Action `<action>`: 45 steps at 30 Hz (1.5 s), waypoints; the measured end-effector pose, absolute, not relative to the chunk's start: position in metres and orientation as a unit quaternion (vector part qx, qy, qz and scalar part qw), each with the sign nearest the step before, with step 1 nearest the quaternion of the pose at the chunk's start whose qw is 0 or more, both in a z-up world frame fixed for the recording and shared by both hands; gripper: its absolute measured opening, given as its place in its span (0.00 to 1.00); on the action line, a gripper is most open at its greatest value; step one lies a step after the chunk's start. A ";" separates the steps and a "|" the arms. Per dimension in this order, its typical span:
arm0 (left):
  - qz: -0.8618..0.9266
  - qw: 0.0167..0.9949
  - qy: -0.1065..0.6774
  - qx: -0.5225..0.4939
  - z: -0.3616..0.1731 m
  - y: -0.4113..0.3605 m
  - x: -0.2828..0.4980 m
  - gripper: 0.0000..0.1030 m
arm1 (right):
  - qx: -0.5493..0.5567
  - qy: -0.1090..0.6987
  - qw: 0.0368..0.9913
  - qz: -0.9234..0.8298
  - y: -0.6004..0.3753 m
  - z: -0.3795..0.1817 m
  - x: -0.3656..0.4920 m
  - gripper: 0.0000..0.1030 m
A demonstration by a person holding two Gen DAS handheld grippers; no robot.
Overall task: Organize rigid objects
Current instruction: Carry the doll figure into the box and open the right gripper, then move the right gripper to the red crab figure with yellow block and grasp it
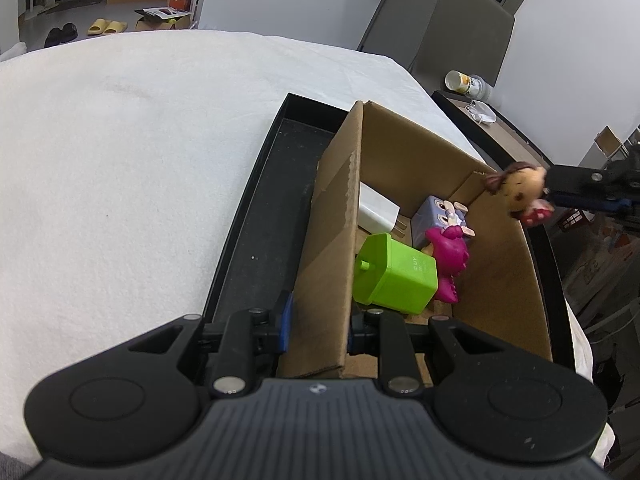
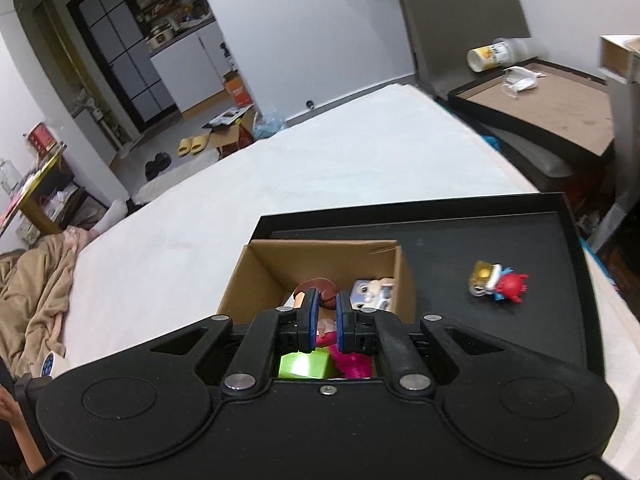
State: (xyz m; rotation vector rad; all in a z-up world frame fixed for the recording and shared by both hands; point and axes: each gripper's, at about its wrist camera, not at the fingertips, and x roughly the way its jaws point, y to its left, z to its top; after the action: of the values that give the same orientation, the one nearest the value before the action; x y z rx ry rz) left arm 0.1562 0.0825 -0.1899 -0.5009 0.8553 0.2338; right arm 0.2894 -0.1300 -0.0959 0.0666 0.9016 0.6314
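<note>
A cardboard box (image 1: 508,276) stands in a black tray (image 1: 256,248) on the white table. Inside lie a green block (image 1: 394,274), a magenta toy (image 1: 448,256), a lilac cube toy (image 1: 436,218) and a white block (image 1: 376,212). My left gripper (image 1: 318,330) is shut on the box's left wall. My right gripper (image 2: 325,316) is shut on a doll with brown hair (image 1: 520,192) and holds it above the box's right rim. In the right wrist view the doll (image 2: 322,294) shows between the fingers over the box (image 2: 264,272).
A red and yellow toy (image 2: 498,282) lies on the tray (image 2: 520,320) right of the box. A side table with a tipped cup (image 2: 496,54) and a mask stands beyond. A beige blanket (image 2: 36,272) lies at the left edge.
</note>
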 end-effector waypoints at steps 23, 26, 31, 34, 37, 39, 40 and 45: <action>0.110 0.873 0.410 -0.240 -0.192 0.083 0.158 0.22 | 0.025 0.440 0.825 0.353 -0.077 -0.125 0.284 0.10; 0.110 0.873 0.411 -0.239 -0.192 0.083 0.159 0.22 | 0.027 0.436 0.832 0.342 -0.086 -0.120 0.284 0.11; 0.110 0.873 0.410 -0.238 -0.192 0.082 0.158 0.22 | 0.036 0.425 0.841 0.334 -0.102 -0.109 0.285 0.11; 0.110 0.874 0.410 -0.237 -0.192 0.081 0.158 0.22 | 0.038 0.420 0.845 0.328 -0.111 -0.104 0.286 0.12; 0.110 0.874 0.410 -0.237 -0.192 0.081 0.158 0.22 | 0.033 0.422 0.848 0.320 -0.118 -0.101 0.288 0.17; 0.110 0.874 0.411 -0.237 -0.192 0.082 0.158 0.22 | 0.030 0.421 0.850 0.316 -0.120 -0.100 0.289 0.24; 0.110 0.874 0.410 -0.237 -0.192 0.082 0.158 0.22 | 0.030 0.420 0.851 0.314 -0.123 -0.098 0.289 0.25; 0.110 0.874 0.410 -0.237 -0.192 0.082 0.158 0.22 | 0.030 0.418 0.857 0.299 -0.139 -0.093 0.295 0.29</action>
State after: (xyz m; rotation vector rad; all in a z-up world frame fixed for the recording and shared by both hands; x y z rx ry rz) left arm 0.1581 0.0818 -0.1922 -0.4947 0.8573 0.2294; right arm 0.2946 -0.1386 -0.0933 0.0634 0.8776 0.6292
